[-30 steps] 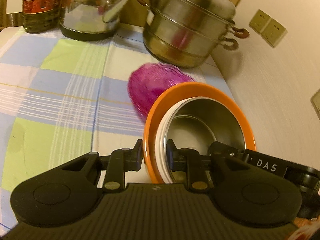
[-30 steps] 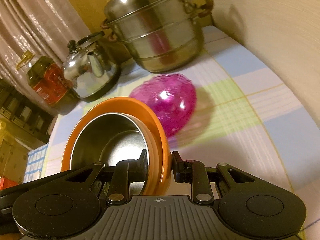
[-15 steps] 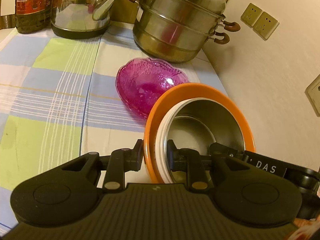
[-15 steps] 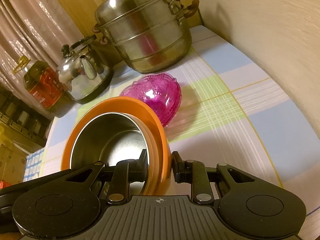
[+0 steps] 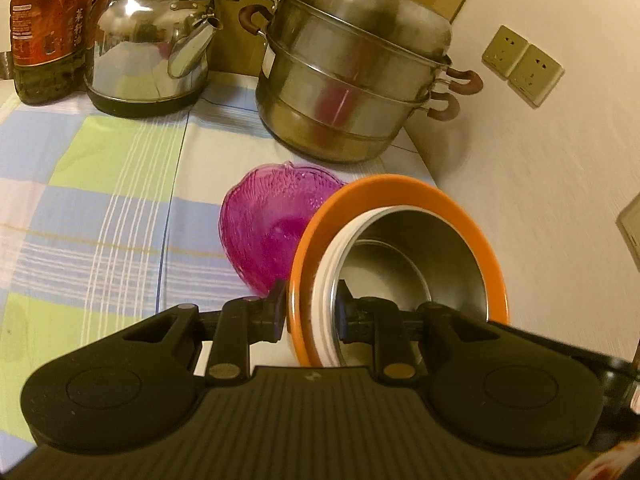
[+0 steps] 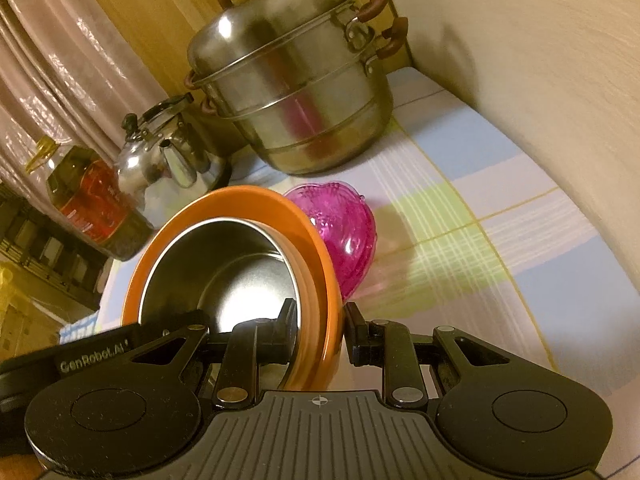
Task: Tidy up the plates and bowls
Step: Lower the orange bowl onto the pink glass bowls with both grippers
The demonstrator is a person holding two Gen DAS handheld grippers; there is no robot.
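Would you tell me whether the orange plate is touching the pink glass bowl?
Cannot tell: in both wrist views the orange plate overlaps the pink glass bowl, hiding any gap.

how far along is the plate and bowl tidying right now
Done: a steel bowl already sits nested in the orange bowl. In hand: the left gripper and right gripper both clamp that stack's rim. Left: the pink glass bowl lies separate on the tablecloth.

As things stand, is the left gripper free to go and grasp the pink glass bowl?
Probably not: the left gripper is shut on the stacked bowls' rim, which the right gripper also clamps. The pink glass bowl sits just beyond.
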